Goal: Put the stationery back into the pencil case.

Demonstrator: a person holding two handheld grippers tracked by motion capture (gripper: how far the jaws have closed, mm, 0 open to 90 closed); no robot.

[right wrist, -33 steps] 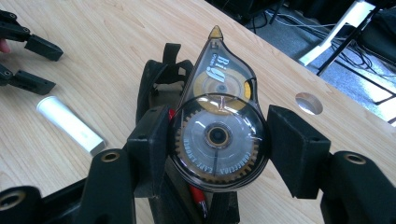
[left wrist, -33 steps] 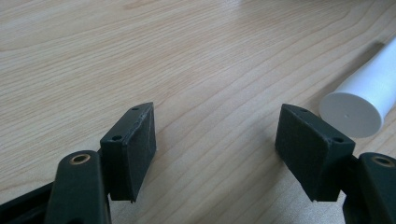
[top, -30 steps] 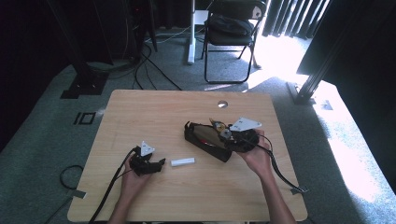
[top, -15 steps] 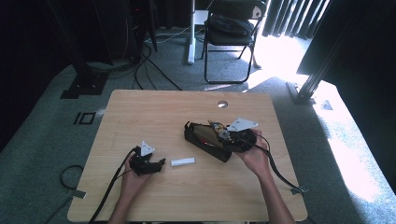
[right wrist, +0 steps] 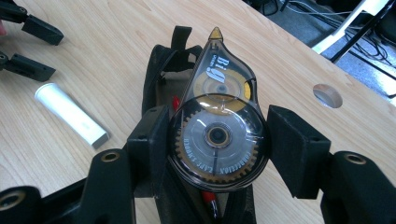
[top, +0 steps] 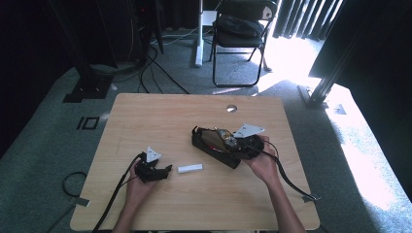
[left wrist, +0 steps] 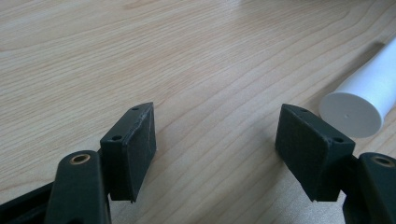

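- Right gripper view: the right claw (right wrist: 217, 140) grips a clear correction tape dispenser (right wrist: 218, 126) by its round sides, one pad on each side, its pointed tip aimed away from the camera.
- The dispenser sits directly over an open black pencil case (right wrist: 161, 70) lying on the wooden counter (right wrist: 116, 37); something red shows inside the case.
- A white tube (right wrist: 70, 114) lies on the counter left of the case, apart from it.
- Left gripper view: the left claw (left wrist: 215, 140) stands open with bare wood between its pads; the tube's round end (left wrist: 351, 114) lies just beside the right-hand pad.
- High view: the left claw (top: 165, 170) rests low on the counter, the tube (top: 190, 168) between it and the case (top: 214, 148).
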